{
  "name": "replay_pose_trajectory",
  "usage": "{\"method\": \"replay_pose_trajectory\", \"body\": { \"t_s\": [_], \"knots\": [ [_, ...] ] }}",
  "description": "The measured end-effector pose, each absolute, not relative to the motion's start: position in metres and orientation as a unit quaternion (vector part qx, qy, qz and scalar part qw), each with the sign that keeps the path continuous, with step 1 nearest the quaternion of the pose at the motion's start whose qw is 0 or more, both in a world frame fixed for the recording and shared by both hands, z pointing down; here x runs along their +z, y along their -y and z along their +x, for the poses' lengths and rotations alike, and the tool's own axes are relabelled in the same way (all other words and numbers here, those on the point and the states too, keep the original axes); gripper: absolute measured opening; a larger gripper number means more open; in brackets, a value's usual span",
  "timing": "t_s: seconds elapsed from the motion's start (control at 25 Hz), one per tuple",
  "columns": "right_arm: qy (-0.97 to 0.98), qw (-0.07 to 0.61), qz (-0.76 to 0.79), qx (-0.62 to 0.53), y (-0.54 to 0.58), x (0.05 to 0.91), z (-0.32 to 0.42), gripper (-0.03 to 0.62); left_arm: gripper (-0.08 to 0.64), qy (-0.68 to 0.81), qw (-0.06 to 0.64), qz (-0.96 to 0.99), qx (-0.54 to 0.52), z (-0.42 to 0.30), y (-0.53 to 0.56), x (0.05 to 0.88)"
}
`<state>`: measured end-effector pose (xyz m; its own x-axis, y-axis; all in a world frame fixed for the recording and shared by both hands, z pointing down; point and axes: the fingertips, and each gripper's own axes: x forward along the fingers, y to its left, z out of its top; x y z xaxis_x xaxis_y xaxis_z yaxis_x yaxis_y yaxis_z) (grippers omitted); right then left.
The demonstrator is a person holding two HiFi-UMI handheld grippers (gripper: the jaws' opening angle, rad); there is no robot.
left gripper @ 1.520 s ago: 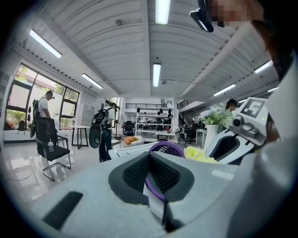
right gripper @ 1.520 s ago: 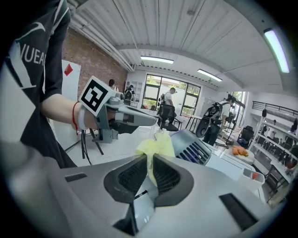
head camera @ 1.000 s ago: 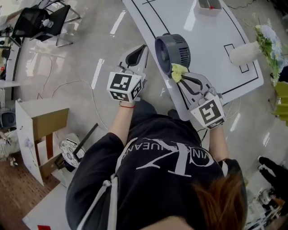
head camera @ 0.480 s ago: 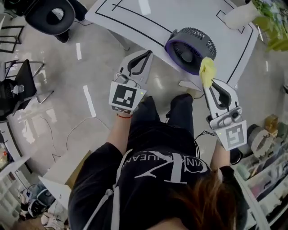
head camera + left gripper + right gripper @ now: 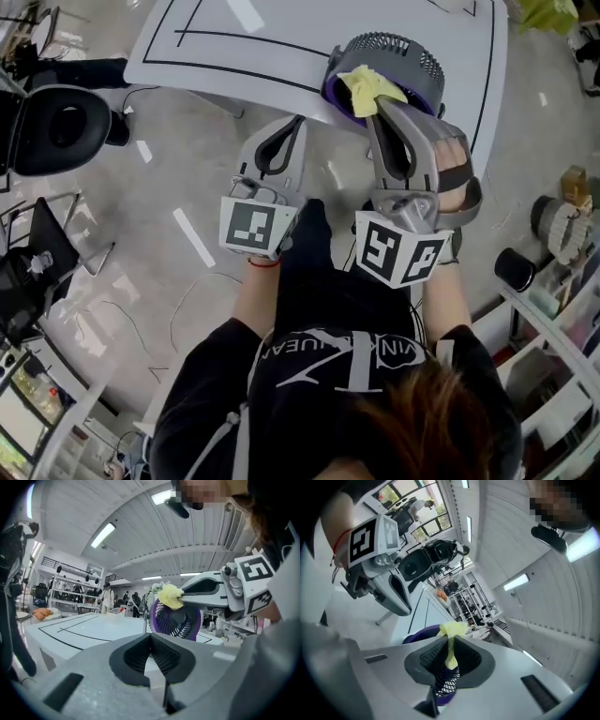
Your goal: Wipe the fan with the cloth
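One fan to clean here, grey grille with a purple rim. It sits right at the tips of the right gripper, near the edge of the white table. The yellow cloth is pinched between that gripper's jaws, which are clamped down on a fold of it. The loose bunch sticks out past the tips and presses on the fan's near rim, where the grille meets the purple ring. In the right gripper view you can see the strip of cloth running down between the jaws with the grille right behind it.

The left gripper hangs just to the left of the right one, out past the table edge and over the floor. Its jaws are closed together on nothing, and it isn't touching the fan.

My read is that the wiping itself is under way, with the cloth on the fan. Next it probably needs a sweep around the rim and across the grille. I'd go light on pressure, since nothing braces the fan and it could slide or tip. The spare left gripper could steady the housing.
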<state>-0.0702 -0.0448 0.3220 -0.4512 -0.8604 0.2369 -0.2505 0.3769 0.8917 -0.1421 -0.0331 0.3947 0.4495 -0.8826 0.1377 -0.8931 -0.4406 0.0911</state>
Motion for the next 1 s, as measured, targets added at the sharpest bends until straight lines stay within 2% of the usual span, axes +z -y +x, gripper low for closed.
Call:
{"method": "replay_pose_trajectory", "body": {
  "t_s": [0.28, 1.0],
  "knots": [
    [0.704, 0.382, 0.443, -0.403, 0.048, 0.323, -0.043, 0.038, 0.008, 0.513, 0.081, 0.854, 0.037, -0.14, 0.041, 0.403],
    [0.751, 0.379, 0.486, -0.235, 0.037, 0.372, -0.012, 0.037, 0.008, 0.503, 0.067, 0.861, 0.025, -0.133, 0.049, 0.392]
  ]
}}
